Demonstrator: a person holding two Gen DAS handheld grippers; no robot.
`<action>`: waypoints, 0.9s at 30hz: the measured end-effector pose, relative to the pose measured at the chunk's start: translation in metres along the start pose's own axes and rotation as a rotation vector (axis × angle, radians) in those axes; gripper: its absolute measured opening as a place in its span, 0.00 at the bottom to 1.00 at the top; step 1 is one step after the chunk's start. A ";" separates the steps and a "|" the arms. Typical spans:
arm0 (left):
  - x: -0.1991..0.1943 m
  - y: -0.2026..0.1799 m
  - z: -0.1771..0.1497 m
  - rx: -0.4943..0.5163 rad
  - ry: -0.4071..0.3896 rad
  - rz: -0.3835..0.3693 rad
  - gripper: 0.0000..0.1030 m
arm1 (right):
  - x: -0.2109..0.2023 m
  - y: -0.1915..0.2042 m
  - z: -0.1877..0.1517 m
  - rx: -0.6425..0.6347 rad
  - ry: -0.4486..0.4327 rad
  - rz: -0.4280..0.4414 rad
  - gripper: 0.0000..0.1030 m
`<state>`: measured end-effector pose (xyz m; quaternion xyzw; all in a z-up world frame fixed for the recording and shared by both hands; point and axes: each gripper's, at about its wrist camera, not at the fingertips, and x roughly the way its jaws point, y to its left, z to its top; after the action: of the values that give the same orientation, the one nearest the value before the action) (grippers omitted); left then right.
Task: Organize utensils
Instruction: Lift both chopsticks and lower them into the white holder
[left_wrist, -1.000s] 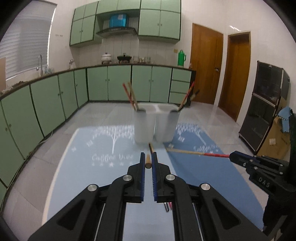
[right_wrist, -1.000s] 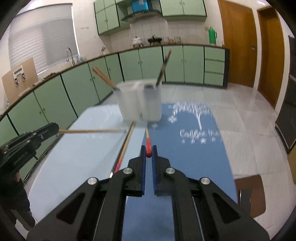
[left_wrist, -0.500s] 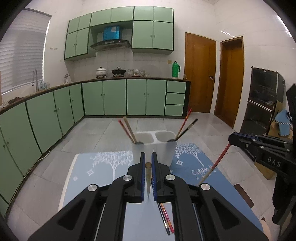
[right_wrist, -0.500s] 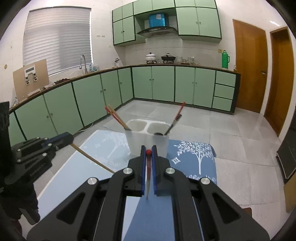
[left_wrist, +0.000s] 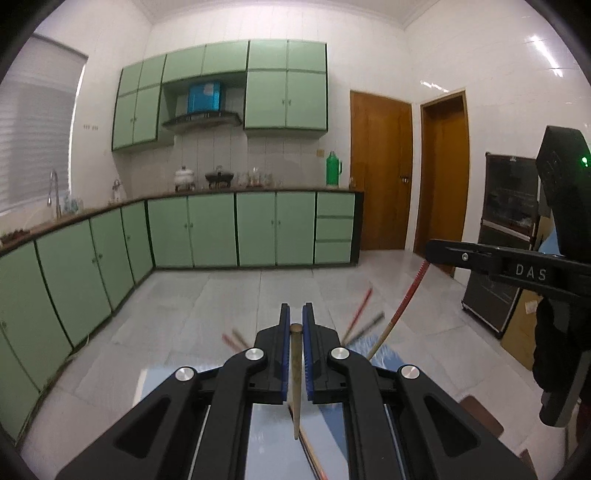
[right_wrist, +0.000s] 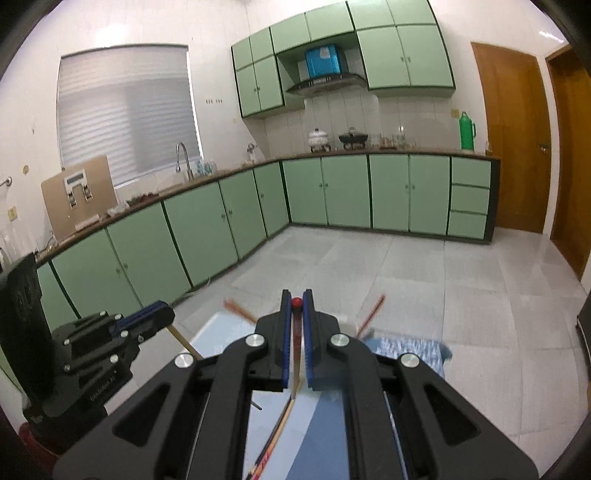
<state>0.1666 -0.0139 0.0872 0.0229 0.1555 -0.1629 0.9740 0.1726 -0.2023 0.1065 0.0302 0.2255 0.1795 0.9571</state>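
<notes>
A: Now, left gripper (left_wrist: 296, 325): jaws nearly closed, clamped on a brown wooden chopstick (left_wrist: 295, 373) that hangs point-down between the blue pads (left_wrist: 283, 354).

B: And the right?

A: Right gripper (right_wrist: 296, 308): same narrow gap, pinching a red-topped chopstick (right_wrist: 296, 343), red knob level with the fingertips, shaft running down toward the table.

B: Room around them?

A: Both are held high. Past the fingertips lies open tiled floor (left_wrist: 207, 295) up to the green base cabinets (left_wrist: 236, 229). From the left wrist view the right tool enters from the right edge, its chopstick slanting down near the left fingers but apart from them. From the right wrist view the left tool sits at lower left, well apart.

B: Where is the holder?

A: Mostly hidden behind the fingers. Only blurred chopstick ends (left_wrist: 360, 310) stick up on either side of the left jaws; likewise two ends (right_wrist: 369, 312) flank the right jaws. Loose chopsticks (right_wrist: 273, 443) lie on the blue mat (right_wrist: 410, 350) beneath, seen through the gap.

B: Versus half a second ago?

A: Both cameras have tipped upward. The white two-cup holder, plainly visible ahead then, has dropped behind the fingers. The grip on each chopstick is unchanged, and the right tool has risen in the left view.
</notes>
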 end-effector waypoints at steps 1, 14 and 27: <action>0.003 0.001 0.010 0.000 -0.022 0.001 0.06 | 0.001 -0.001 0.010 -0.009 -0.018 -0.008 0.05; 0.079 0.015 0.049 -0.026 -0.136 0.040 0.06 | 0.070 -0.033 0.049 -0.037 -0.066 -0.123 0.05; 0.137 0.027 0.006 -0.037 0.009 0.040 0.08 | 0.123 -0.039 0.008 -0.042 0.046 -0.132 0.09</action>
<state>0.3002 -0.0309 0.0499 0.0087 0.1623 -0.1403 0.9767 0.2916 -0.1950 0.0569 -0.0087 0.2450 0.1214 0.9618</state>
